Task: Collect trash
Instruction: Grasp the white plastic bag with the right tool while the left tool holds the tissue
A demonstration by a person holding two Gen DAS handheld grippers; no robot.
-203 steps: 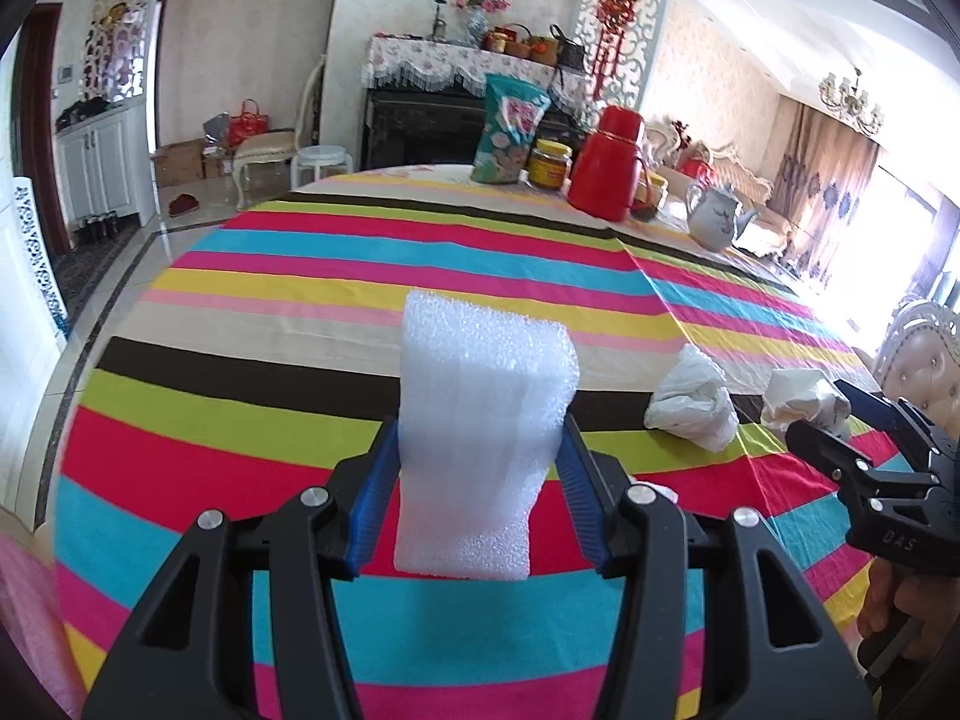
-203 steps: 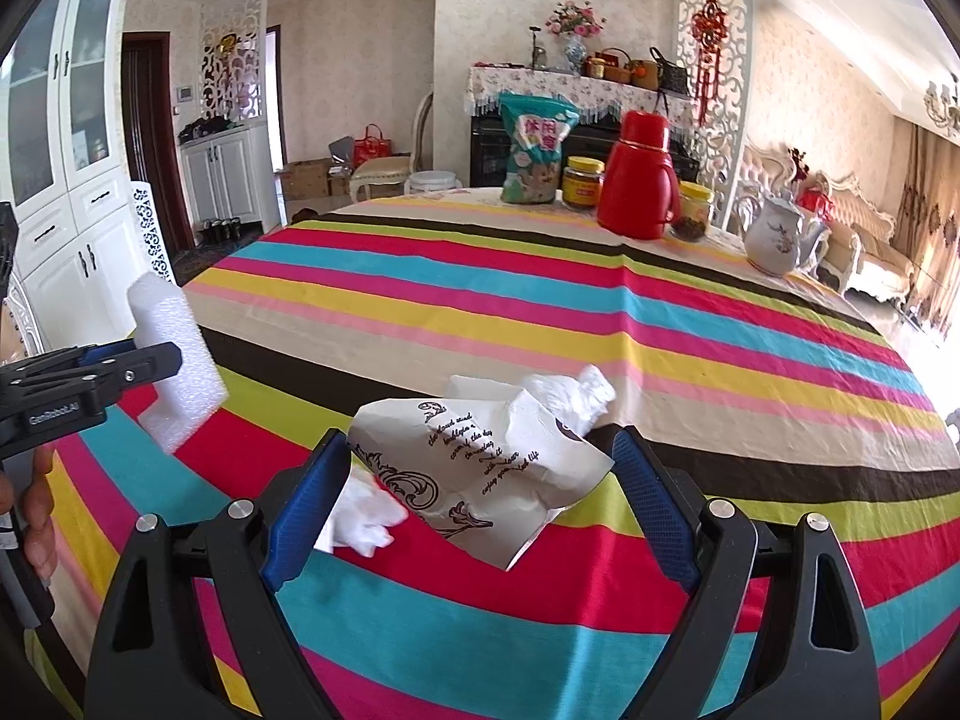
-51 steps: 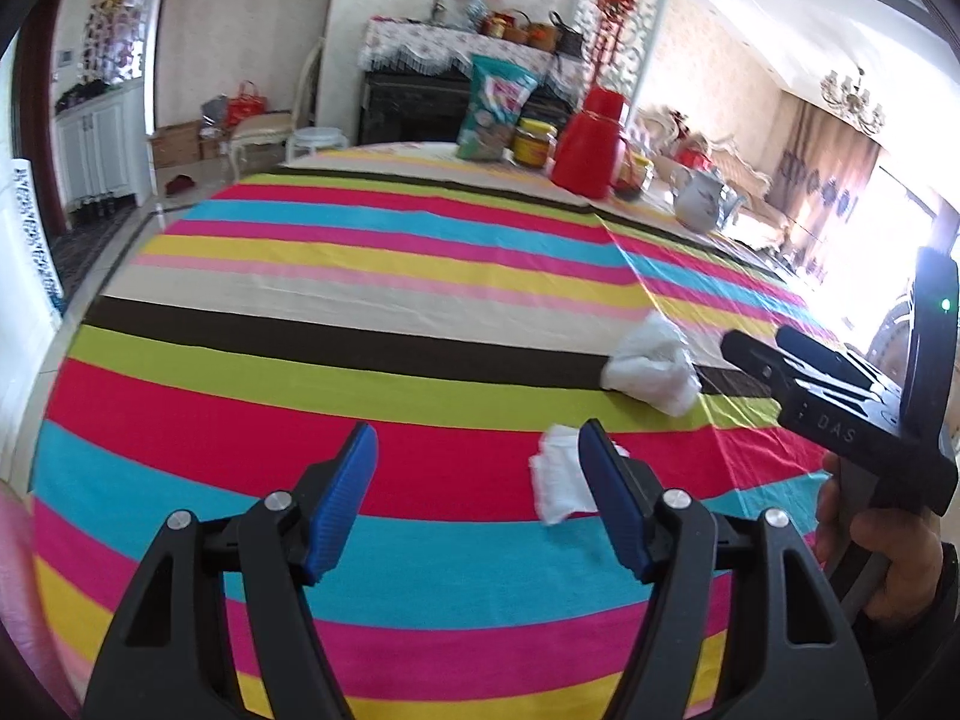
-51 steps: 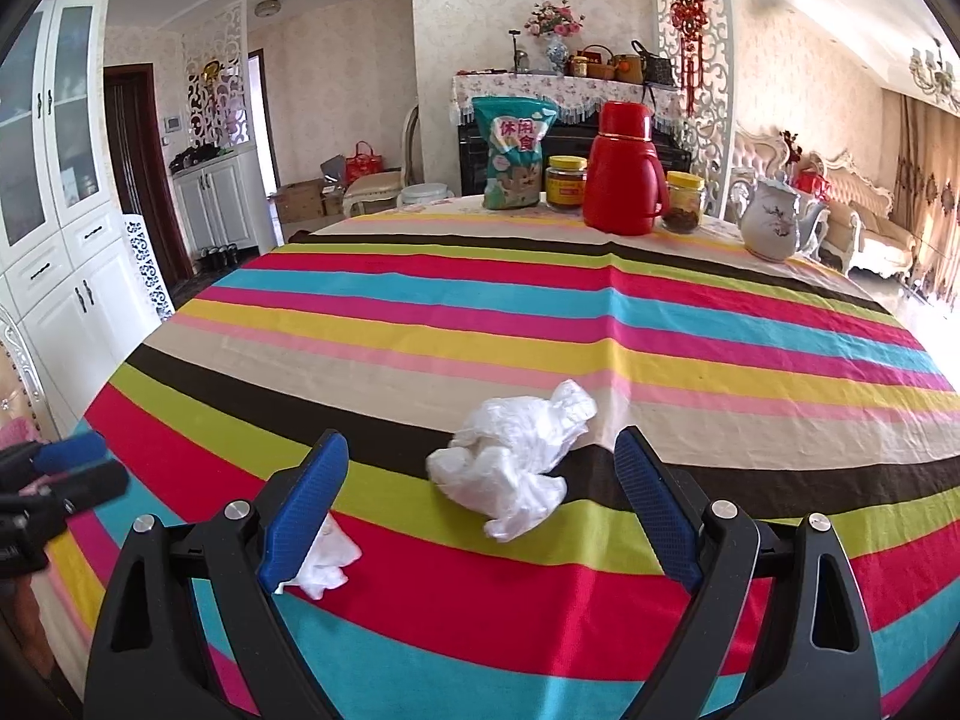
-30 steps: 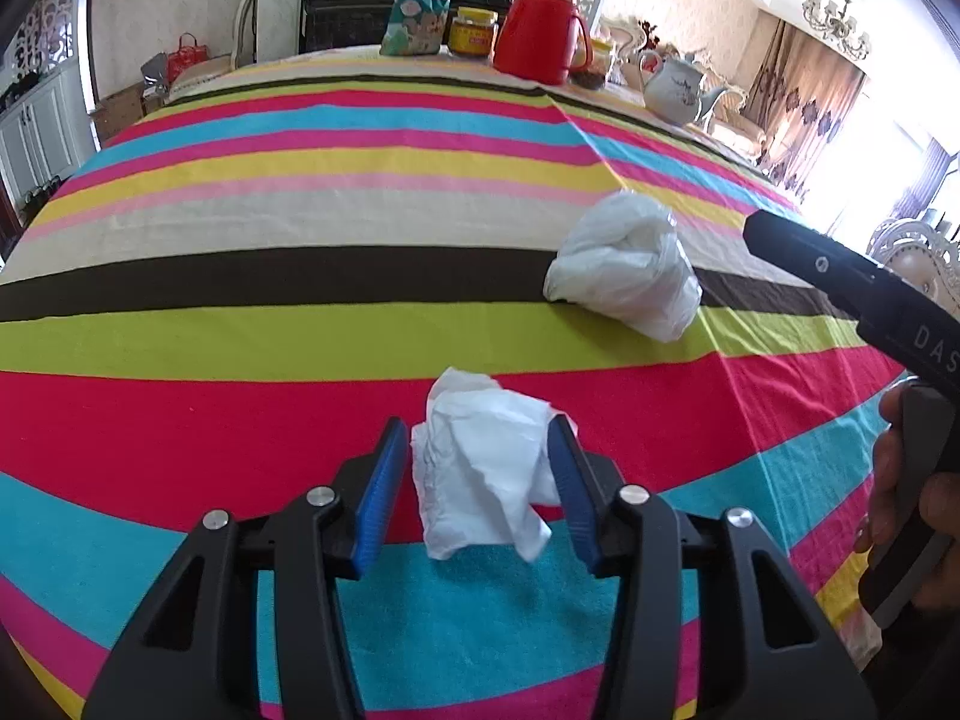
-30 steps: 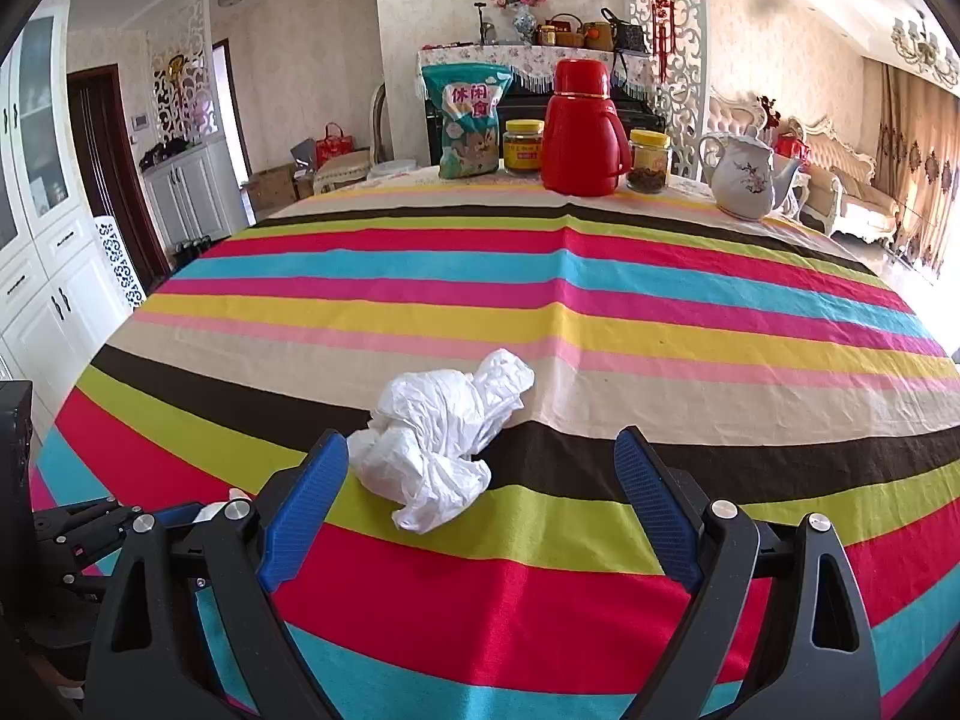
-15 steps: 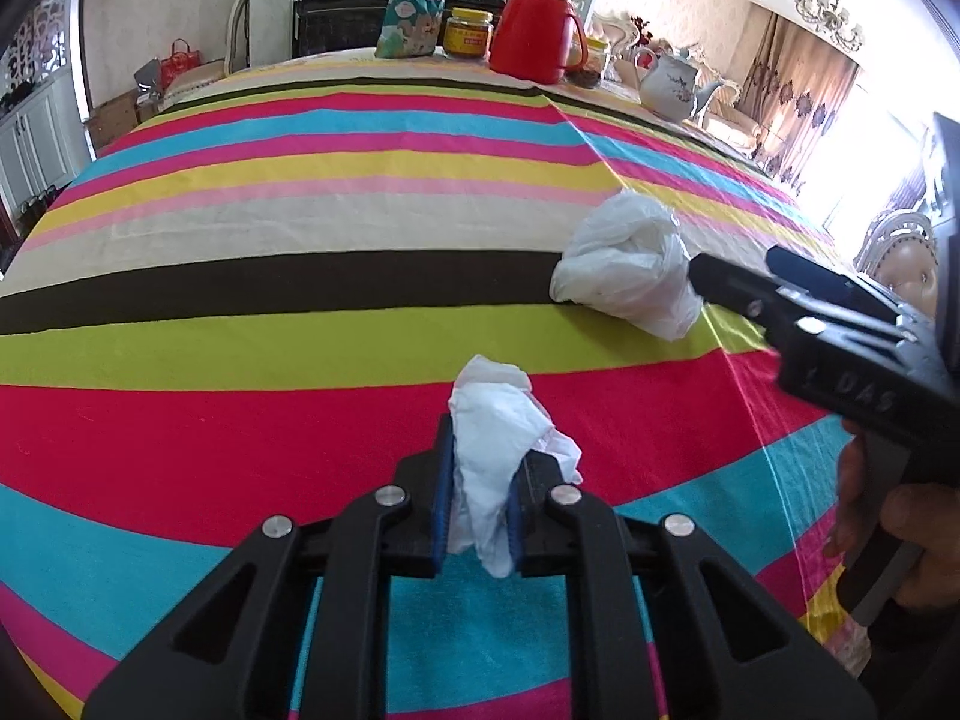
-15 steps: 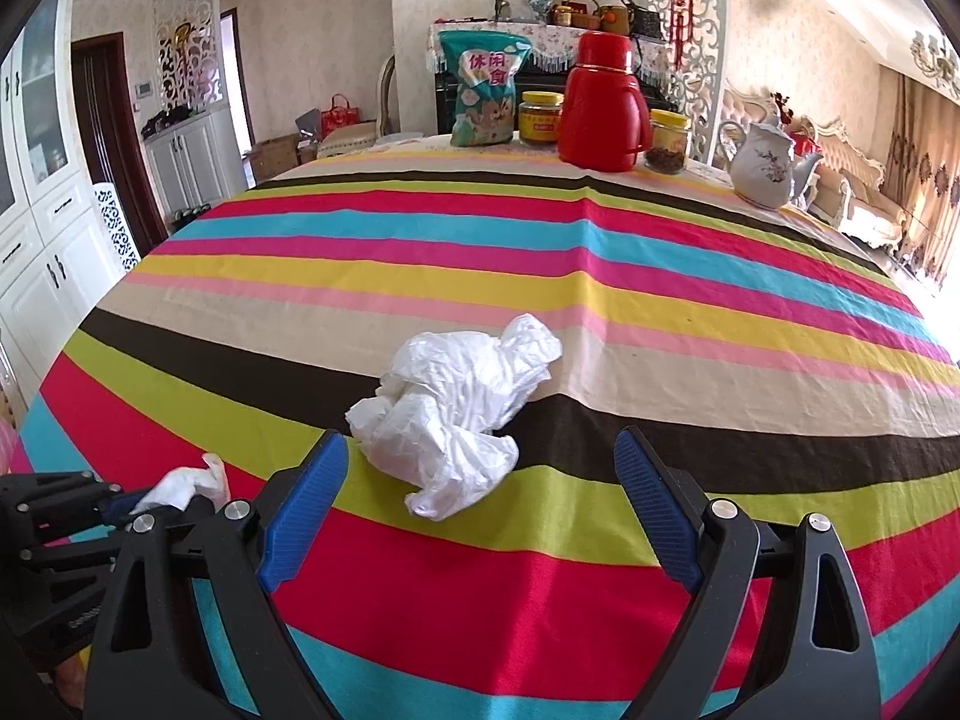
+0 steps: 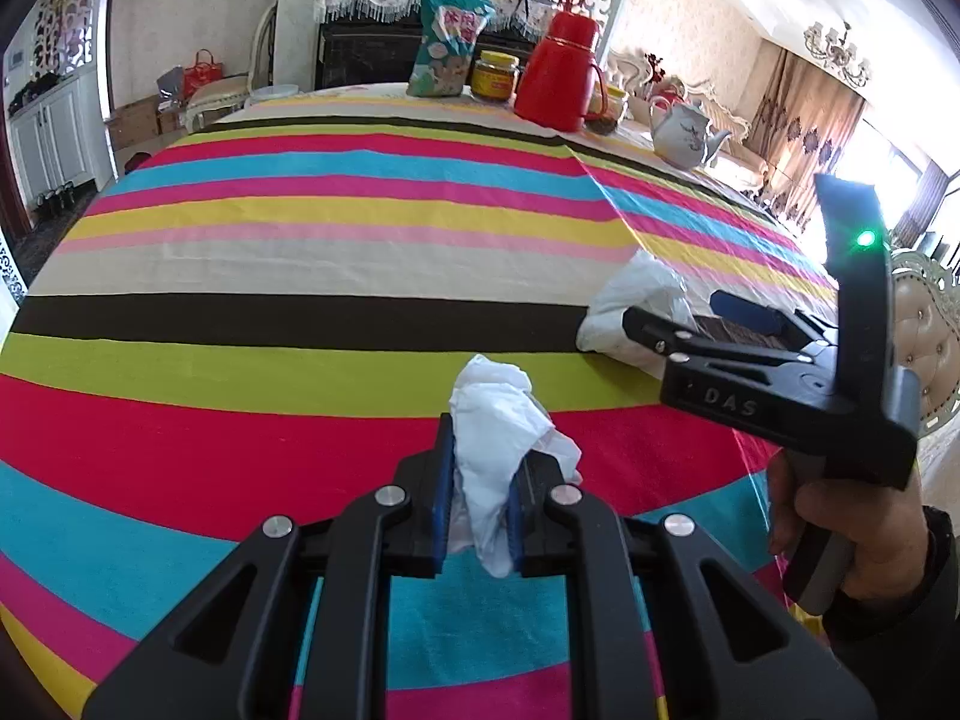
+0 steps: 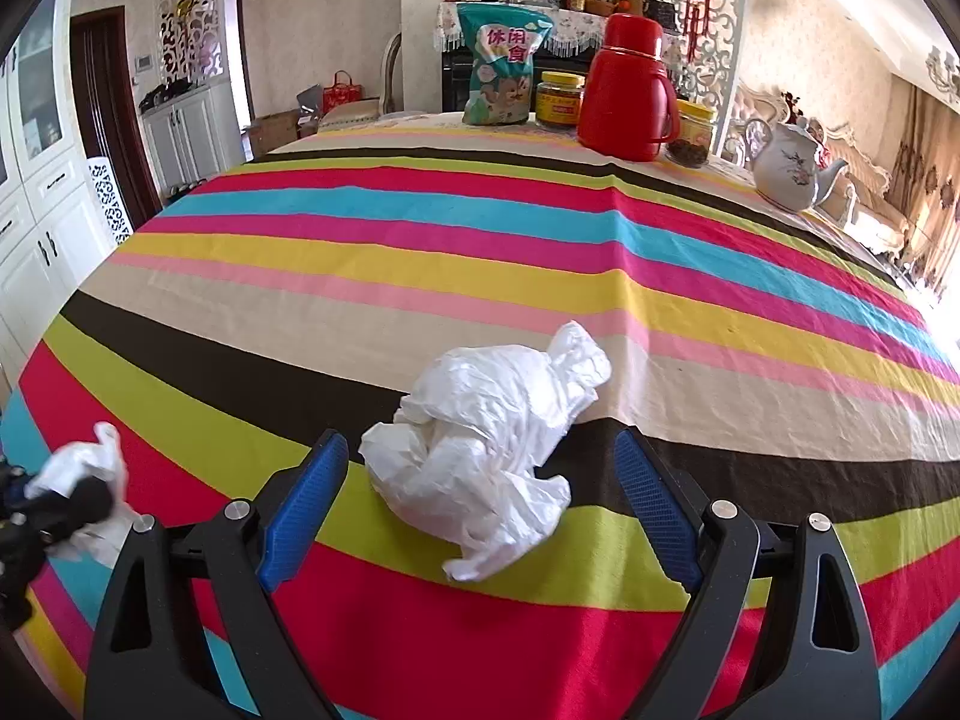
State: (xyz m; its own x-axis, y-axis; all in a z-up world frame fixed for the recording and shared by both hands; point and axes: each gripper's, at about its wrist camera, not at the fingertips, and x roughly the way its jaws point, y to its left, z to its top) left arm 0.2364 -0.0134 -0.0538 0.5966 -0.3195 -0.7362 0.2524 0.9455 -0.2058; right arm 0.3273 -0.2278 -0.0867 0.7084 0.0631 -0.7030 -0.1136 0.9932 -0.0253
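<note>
My left gripper is shut on a crumpled white tissue and holds it over the near part of the striped tablecloth. The tissue also shows at the left edge of the right wrist view. A crumpled white plastic bag lies on the cloth. My right gripper is open, its blue pads on either side of the bag's near end, apart from it. In the left wrist view the right gripper hides part of the bag.
At the table's far edge stand a teal snack bag, a yellow-lidded jar, a red thermos, a second jar and a white teapot. Cabinets stand to the left.
My left gripper closed on the tissue and has lifted it slightly off the cloth. My right gripper has moved forward so the plastic bag sits between its open fingers.
</note>
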